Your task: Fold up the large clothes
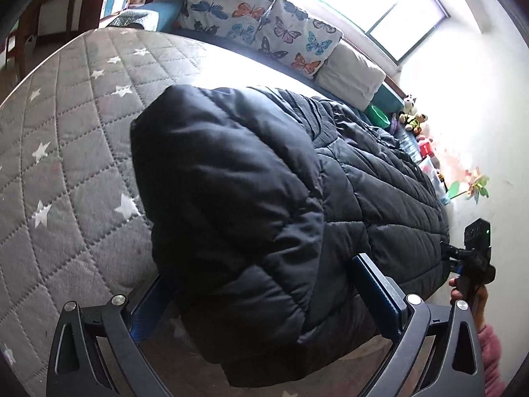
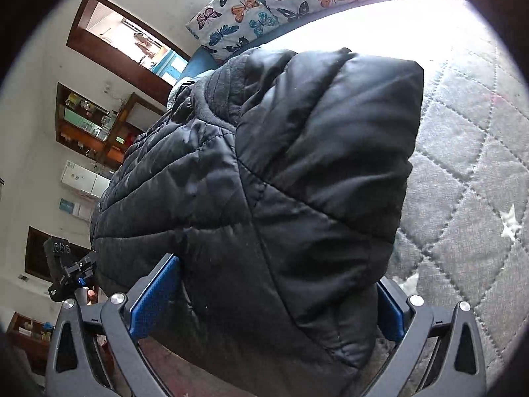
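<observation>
Lying on the grey star-quilted bed (image 1: 66,152), the black puffer jacket (image 1: 264,182) stretches from the near edge toward the butterfly pillows (image 1: 264,23) at the far side. The left gripper (image 1: 264,284) stands wide with a bulging fold of the jacket between its blue pads, whether pressed I cannot tell. The right gripper (image 2: 281,297) is spread wide, straddling another thick fold of the jacket.
</observation>
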`<state>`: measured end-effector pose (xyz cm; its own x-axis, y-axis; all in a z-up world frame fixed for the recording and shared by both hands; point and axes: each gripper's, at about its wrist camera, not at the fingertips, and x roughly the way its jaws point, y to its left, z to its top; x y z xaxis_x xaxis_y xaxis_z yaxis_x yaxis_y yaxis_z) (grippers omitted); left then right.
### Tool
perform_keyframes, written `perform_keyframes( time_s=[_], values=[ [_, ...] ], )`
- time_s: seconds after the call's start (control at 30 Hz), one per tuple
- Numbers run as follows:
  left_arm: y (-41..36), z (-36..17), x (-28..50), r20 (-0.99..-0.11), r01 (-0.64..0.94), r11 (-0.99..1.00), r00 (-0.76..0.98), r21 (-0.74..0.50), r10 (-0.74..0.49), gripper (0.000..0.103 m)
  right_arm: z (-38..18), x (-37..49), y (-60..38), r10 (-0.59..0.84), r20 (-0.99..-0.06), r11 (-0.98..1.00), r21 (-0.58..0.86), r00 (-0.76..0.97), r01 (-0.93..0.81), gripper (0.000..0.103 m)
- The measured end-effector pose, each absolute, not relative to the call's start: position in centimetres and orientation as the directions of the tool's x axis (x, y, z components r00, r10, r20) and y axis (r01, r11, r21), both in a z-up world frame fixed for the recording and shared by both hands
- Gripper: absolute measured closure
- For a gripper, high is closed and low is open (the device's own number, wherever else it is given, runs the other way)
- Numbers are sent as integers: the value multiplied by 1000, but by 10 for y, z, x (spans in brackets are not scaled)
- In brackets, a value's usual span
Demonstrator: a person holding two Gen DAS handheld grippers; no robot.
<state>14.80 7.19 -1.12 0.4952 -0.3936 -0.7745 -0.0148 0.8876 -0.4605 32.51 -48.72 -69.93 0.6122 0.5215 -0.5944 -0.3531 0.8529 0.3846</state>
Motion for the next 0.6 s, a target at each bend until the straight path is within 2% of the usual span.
perform_keyframes(
  time_s=[0.2, 0.6],
  values=[
    [73, -16, 153, -770, -2, 879, 482, -477, -417, 0, -697, 330, -482, 516, -591, 856, 382, 620, -348, 0],
    [66, -16, 145, -779, 40, 904, 492, -425, -388, 0, -698, 331, -483, 537, -578, 843, 381, 614, -379, 0]
  ],
)
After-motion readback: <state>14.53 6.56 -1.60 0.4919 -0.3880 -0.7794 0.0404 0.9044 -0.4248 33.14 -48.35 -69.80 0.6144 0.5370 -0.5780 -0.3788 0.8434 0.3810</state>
